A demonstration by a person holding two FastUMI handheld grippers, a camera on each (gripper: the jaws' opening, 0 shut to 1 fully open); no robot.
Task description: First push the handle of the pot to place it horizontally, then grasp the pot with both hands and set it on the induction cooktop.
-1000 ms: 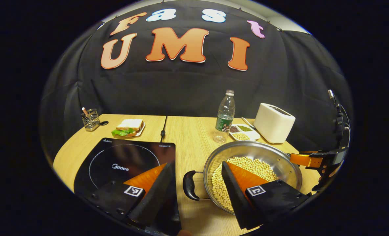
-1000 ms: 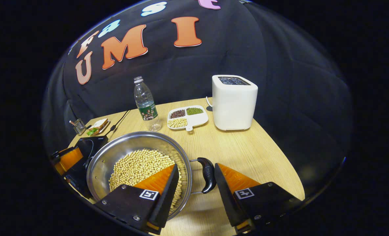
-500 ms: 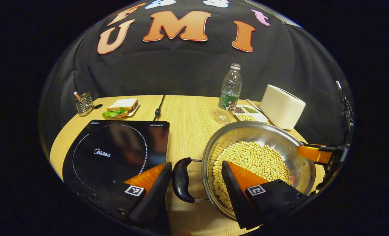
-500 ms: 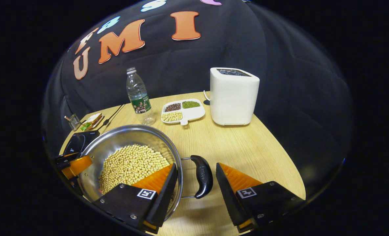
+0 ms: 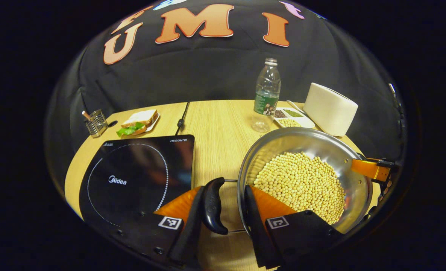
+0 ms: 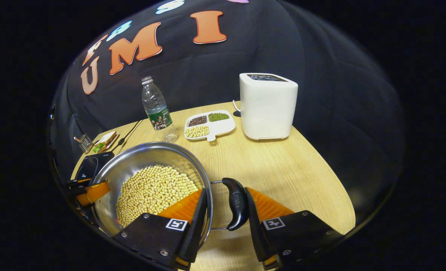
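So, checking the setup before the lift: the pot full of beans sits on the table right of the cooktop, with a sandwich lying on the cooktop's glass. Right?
Not quite. The left gripper view shows the sandwich on the table behind the cooktop, not on its glass. The pot of beans does sit right of it.

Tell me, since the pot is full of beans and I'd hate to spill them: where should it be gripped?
By its two black side handles, one gripper on each, coming in level from opposite sides. They stick out horizontally from the pot, so a two-sided lift probably keeps the beans level.
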